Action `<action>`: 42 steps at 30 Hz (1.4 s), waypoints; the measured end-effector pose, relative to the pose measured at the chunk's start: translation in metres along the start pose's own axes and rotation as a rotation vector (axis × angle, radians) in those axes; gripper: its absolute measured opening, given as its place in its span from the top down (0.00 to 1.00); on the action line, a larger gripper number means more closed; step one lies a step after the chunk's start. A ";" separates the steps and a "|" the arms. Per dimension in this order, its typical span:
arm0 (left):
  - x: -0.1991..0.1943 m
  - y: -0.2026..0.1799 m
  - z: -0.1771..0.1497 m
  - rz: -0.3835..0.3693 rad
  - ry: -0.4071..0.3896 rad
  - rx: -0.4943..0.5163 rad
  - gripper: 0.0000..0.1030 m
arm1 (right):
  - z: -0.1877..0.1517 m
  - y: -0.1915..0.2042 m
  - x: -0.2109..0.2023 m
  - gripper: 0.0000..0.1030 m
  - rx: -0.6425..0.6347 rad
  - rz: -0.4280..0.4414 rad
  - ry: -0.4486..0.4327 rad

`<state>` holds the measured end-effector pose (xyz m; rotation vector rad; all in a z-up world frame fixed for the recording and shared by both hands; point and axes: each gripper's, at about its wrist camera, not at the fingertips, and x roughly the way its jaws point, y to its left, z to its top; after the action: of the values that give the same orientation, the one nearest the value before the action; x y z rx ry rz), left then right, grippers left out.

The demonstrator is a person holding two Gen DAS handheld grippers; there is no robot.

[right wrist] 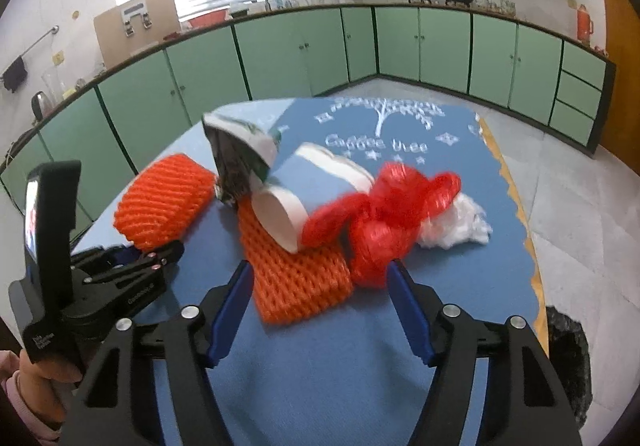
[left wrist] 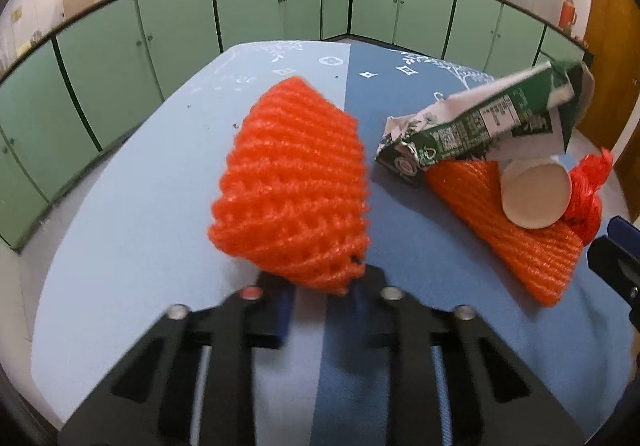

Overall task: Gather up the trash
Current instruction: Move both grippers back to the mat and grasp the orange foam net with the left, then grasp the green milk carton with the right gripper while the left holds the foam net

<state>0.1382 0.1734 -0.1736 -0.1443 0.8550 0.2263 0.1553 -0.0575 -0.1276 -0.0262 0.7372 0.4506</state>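
Left wrist view: your left gripper (left wrist: 320, 286) pinches the near end of an orange foam net (left wrist: 292, 182) above the table (left wrist: 120, 246). Right wrist view: your right gripper (right wrist: 320, 282) stands wide over a second foam net (right wrist: 296, 274) and red mesh bag (right wrist: 380, 222), mid-table.

Cup (right wrist: 304, 186) on foam net (right wrist: 296, 278), beside carton (right wrist: 236, 154)

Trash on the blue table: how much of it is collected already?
Nothing looks collected yet. In hand: the left gripper pinches one orange foam net. The right gripper is open near the red mesh bag. Left: carton, paper cup, second foam net, white wad.
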 end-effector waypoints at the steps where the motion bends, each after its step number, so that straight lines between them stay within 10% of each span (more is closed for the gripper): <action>1: 0.002 0.002 0.003 -0.007 0.003 -0.007 0.86 | 0.003 0.001 0.000 0.34 -0.003 0.001 -0.007; 26: -0.020 0.018 0.035 0.028 -0.040 -0.009 0.89 | 0.074 0.031 0.039 0.21 -0.008 0.061 -0.021; 33: -0.017 0.016 0.037 0.005 -0.042 -0.024 0.89 | 0.070 0.033 0.050 0.53 -0.014 0.102 0.034; 42: -0.038 0.016 0.046 -0.014 -0.089 -0.044 0.89 | 0.074 0.038 0.028 0.55 -0.035 0.122 -0.026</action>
<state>0.1436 0.1937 -0.1158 -0.1795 0.7608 0.2370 0.2055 0.0009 -0.0861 -0.0084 0.7077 0.5796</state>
